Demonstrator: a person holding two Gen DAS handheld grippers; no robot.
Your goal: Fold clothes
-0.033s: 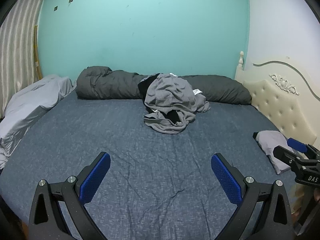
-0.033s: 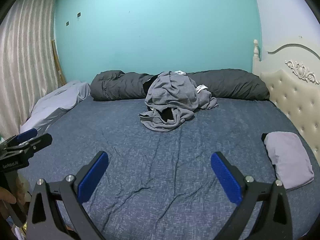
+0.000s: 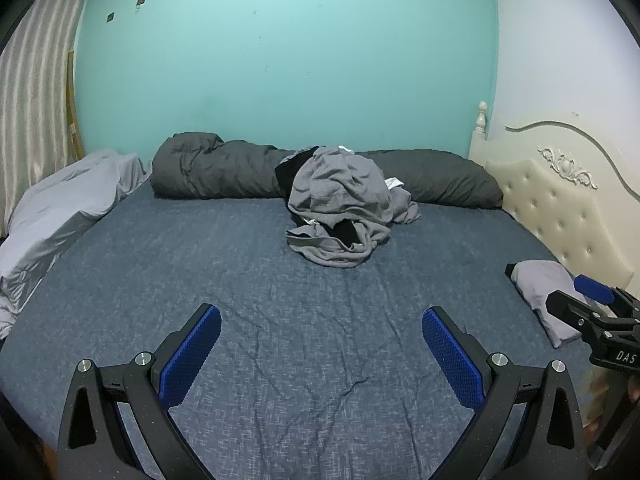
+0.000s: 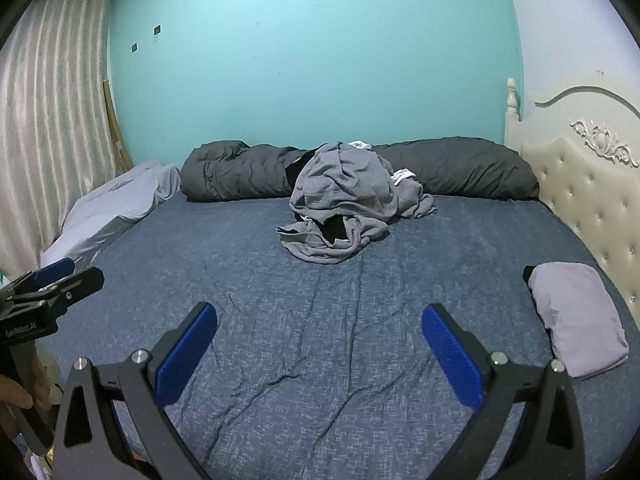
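Nothing's shifted: both tools, left tool and right tool, hang wide and empty over the bed. The clothes pile is untouched; 1 piece, probably folded, lies right.

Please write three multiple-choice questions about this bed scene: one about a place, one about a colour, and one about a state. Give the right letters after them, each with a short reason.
1. Where does the folded grey garment lie?
A. beside the curtain
B. near the headboard
C. on the dark duvet

2. What colour are the pads of the left gripper?
A. blue
B. red
C. white

3. In what state is the right gripper?
A. shut on cloth
B. shut, empty
C. open, empty

Answers:
1 B: it rests on the bed sheet at the side with the padded headboard.
2 A: both pads are bright blue.
3 C: its fingers stand wide apart with only sheet between them; the pile of clothes lies farther off.
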